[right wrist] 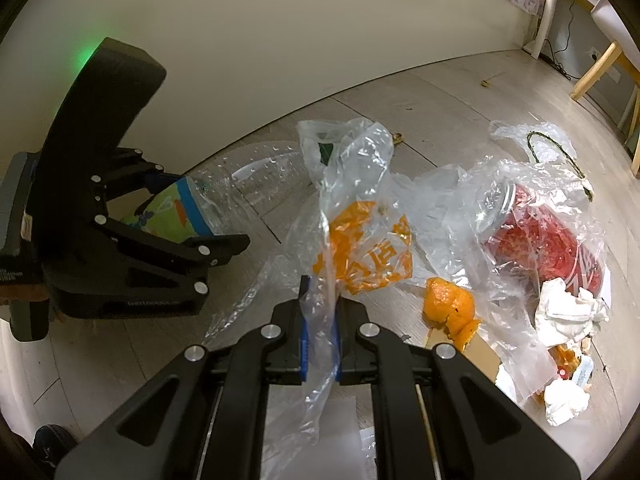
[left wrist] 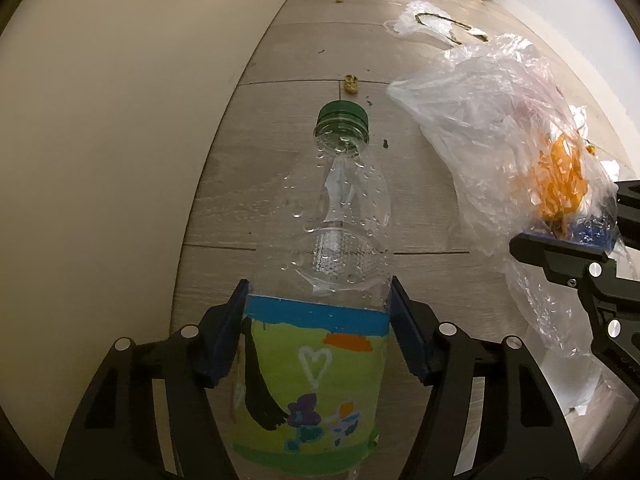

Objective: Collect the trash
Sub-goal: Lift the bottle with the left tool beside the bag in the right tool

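Note:
A clear plastic bottle [left wrist: 332, 216] with a green cap and a painted green and blue label lies on the wood-look floor. My left gripper [left wrist: 319, 284] is shut on it, blue pads pressing the label's two sides. The right wrist view shows the same bottle [right wrist: 256, 172] in the left gripper [right wrist: 192, 216], beside the wall. My right gripper [right wrist: 322, 296] is shut on a thin clear plastic bag [right wrist: 360, 240] with orange print, its film pinched between the pads. The bag [left wrist: 500, 120] billows to the right of the bottle, with one of the right gripper's fingers [left wrist: 552, 252] under it.
A red can [right wrist: 540, 240] lies inside clear film, next to orange peel [right wrist: 450, 304] and crumpled tissues [right wrist: 568, 304]. A second clear wrapper [right wrist: 540, 140] with a green cord lies farther off. A cream wall [left wrist: 100, 160] runs along the left. Chair legs [right wrist: 596, 68] stand at the far right.

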`<state>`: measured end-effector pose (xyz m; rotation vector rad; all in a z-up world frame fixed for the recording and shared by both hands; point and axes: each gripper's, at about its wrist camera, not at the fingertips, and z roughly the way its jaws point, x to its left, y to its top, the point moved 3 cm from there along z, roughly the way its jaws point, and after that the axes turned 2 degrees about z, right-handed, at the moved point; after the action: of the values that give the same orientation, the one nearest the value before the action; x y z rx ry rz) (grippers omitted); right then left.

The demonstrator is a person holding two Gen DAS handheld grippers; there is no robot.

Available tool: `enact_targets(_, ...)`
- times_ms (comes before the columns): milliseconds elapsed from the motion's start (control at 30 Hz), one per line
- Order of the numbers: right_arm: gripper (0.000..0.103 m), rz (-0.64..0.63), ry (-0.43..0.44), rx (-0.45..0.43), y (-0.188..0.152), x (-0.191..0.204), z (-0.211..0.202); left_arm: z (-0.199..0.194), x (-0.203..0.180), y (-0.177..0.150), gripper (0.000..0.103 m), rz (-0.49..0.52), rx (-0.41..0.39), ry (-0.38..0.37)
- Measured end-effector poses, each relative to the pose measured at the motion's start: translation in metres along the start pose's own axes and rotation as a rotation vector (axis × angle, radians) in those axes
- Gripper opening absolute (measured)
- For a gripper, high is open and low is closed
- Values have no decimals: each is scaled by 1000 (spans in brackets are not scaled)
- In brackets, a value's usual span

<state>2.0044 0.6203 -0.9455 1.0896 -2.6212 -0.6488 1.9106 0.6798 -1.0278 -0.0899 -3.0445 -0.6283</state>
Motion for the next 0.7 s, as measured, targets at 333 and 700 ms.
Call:
enact_targets(333,10,-7,-2,-1,0,2,-2,-10,-11,2,63,35,-35,3)
enact_targets(700,10,33,10,15,5,0,-35,-60,-20,6,63,40,-20,16)
